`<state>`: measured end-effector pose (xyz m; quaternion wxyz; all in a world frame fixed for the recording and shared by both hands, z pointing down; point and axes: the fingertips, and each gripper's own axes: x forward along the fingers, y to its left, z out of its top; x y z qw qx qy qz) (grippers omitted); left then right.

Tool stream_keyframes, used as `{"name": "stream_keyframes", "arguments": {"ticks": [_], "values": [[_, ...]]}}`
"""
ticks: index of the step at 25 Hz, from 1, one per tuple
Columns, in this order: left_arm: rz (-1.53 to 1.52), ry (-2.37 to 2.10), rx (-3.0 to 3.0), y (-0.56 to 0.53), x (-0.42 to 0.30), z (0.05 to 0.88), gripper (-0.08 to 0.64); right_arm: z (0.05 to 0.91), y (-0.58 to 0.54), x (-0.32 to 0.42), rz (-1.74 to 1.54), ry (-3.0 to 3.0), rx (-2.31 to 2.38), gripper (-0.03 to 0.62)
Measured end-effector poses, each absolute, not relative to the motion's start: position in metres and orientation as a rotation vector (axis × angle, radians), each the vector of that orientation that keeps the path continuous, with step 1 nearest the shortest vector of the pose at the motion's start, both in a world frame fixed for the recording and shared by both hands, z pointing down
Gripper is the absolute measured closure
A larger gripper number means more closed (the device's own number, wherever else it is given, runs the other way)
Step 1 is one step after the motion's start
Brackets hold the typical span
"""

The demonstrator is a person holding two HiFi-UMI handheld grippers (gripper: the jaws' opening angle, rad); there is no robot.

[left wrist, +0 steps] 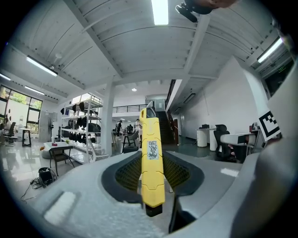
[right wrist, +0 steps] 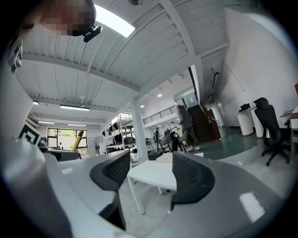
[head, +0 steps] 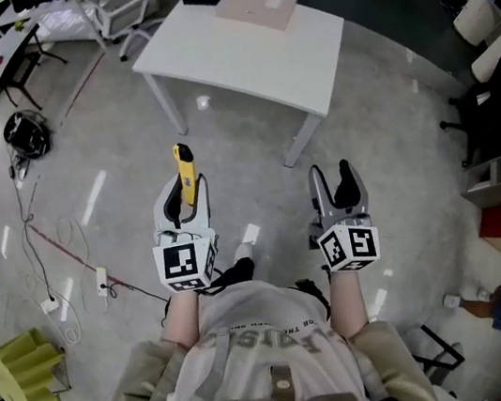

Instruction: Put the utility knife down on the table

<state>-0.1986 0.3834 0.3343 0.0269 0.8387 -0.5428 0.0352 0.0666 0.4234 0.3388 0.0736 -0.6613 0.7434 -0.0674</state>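
Carrying the utility knife (head: 187, 172) toward the table (head: 236, 54) looks to be the step in hand; the yellow knife is clamped between the jaws of the left gripper (head: 187, 194), its dark butt end back between the pads and its nose reaching out past the fingertips, pointing ahead; it hangs in the air above the floor, short of the table's near edge and well apart from it, so by my reading none of the putting-down is done yet; the right gripper (head: 335, 181) is held beside the left one, its jaws wide apart with nothing between them, only the white table seen beyond; on the table a flat tan box (head: 256, 8) lies by the far edge, toward the far right corner, and the stretch along the near edge is bare; the next move, as I judge it, calls for bringing the left gripper on over that bare stretch, lowering it until the knife lies on the top, and only then parting the jaws; letting go early or high would drop the knife, and keeping clear of the box leaves the landing spot plain.
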Motion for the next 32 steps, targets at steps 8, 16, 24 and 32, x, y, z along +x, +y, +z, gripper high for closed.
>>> {"name": "stream_keyframes", "arguments": {"ticks": [8, 16, 24, 32], "values": [[0.09, -1.645, 2.587, 0.316, -0.221, 0.333, 0.425, 0.342, 0.36, 0.051, -0.219, 2.235, -2.009, 0.328], [0.135, -1.602, 2.567, 0.277, -0.21, 0.355, 0.425, 0.361, 0.32, 0.055, -0.279, 2.263, -2.027, 0.328], [0.165, -1.636, 2.527, 0.222, -0.184, 0.368, 0.425, 0.378, 0.257, 0.081, -0.32, 2.305, -1.994, 0.328], [0.161, -1.681, 2.54, 0.139, -0.128, 0.355, 0.425, 0.376, 0.165, 0.134, -0.33, 2.337, -1.934, 0.328]]}}
